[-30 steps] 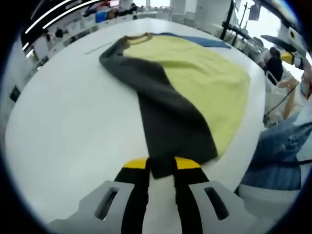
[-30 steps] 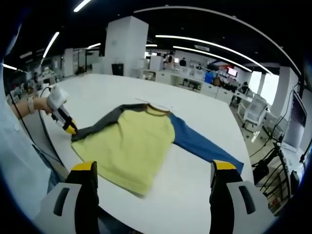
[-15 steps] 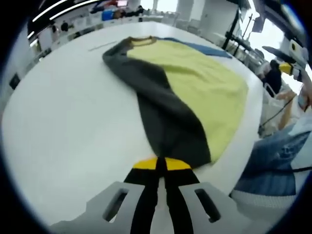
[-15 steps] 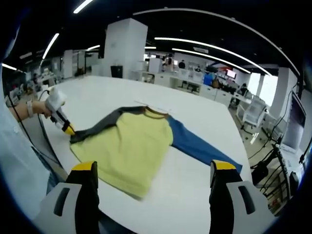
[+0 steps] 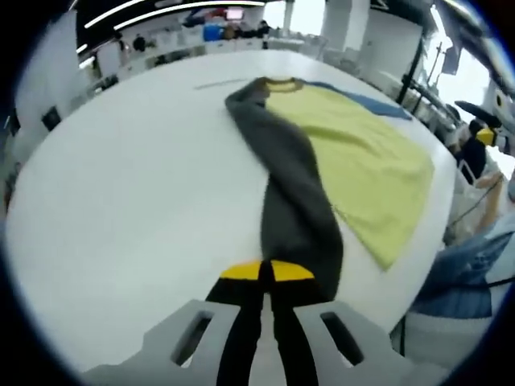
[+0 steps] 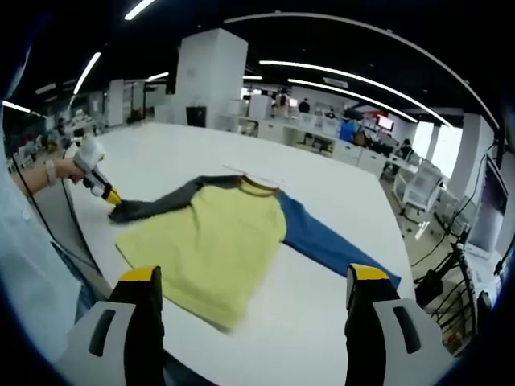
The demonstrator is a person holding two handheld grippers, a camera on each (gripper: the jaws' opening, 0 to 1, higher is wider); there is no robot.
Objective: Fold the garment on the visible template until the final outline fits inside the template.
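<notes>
A long-sleeved shirt lies on the white table. Its body is yellow, one sleeve dark grey, the other blue. My left gripper is shut on the cuff of the grey sleeve, which stretches away from its jaws toward the collar. In the right gripper view the left gripper holds that grey sleeve out to the left of the yellow body. My right gripper hangs open above the table's near edge, with nothing between its jaws. I cannot make out a template.
A person's hand holds the left gripper. A person in blue jeans stands at the table's edge. Desks, chairs and monitors fill the office beyond the table. A thin strip lies on the table past the collar.
My left gripper has pulled the grey sleeve off the yellow body and out to the side. The sleeve now lies straighter, beside the body. The right gripper has stayed open in place.
</notes>
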